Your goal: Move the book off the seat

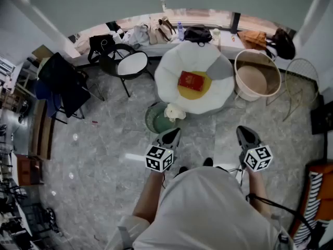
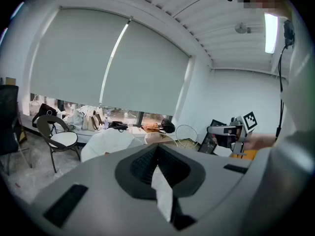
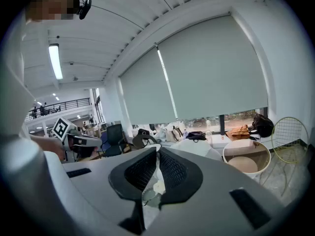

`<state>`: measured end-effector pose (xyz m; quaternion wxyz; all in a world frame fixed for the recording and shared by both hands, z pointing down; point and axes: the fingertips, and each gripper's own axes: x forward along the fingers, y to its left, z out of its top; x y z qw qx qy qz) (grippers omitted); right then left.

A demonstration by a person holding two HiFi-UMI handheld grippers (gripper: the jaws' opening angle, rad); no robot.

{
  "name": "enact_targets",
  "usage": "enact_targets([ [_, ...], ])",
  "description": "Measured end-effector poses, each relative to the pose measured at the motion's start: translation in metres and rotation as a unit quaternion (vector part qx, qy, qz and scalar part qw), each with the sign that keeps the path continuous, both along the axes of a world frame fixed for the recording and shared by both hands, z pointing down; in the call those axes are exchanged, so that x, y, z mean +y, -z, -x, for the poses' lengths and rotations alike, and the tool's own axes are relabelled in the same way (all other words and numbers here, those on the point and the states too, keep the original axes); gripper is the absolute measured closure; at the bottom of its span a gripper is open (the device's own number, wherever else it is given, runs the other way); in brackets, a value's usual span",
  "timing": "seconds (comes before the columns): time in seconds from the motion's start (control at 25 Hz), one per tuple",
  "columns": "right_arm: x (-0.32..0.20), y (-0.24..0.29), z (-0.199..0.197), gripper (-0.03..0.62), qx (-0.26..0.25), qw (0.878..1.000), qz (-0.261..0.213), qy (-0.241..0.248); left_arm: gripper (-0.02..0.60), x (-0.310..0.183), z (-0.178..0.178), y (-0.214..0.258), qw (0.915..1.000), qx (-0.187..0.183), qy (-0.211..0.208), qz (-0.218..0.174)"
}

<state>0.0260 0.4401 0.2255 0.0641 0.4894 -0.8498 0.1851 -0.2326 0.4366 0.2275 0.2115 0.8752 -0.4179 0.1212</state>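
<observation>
Book (image 1: pixel 191 80) is red, lying flat on a yellow cushion (image 1: pixel 193 94) in the middle of the white petal-shaped seat (image 1: pixel 170 73); nothing touches it. Both tools are well short of the seat, held low in front of the person's body over the grey marble floor (image 1: pixel 104 139).

Left gripper (image 1: pixel 171 135): jaws pressed together, nothing between them (its own view (image 2: pixel 157 149) shows the dark pads meeting in one line). Right gripper (image 1: pixel 245 134): jaws all but together with only a thin slit left, nothing held; the same reads in its own view (image 3: pixel 157 152). Both point forward and slightly down toward the seat; each shows in the other's view off to the side.

Around the seat: green bin (image 1: pixel 154 121) just in front of it, near the left gripper's tips, with a crumpled white thing (image 1: pixel 174 112) at its rim; round black chair (image 1: pixel 130 64) with a white pad to the left; beige tub chair (image 1: pixel 256 77) to the right, wire basket (image 1: pixel 302 79) beyond that; window ledge (image 1: pixel 229 38) behind with bags (image 1: pixel 197 33) on it.
</observation>
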Motion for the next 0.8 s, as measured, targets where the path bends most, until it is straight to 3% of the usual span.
enact_targets([
  [0.8, -0.021, -0.006, -0.032, 0.546, -0.016, 1.000, 0.011, 0.009, 0.578, -0.016, -0.034, -0.006, 0.9999, -0.014, 0.007, 0.002],
])
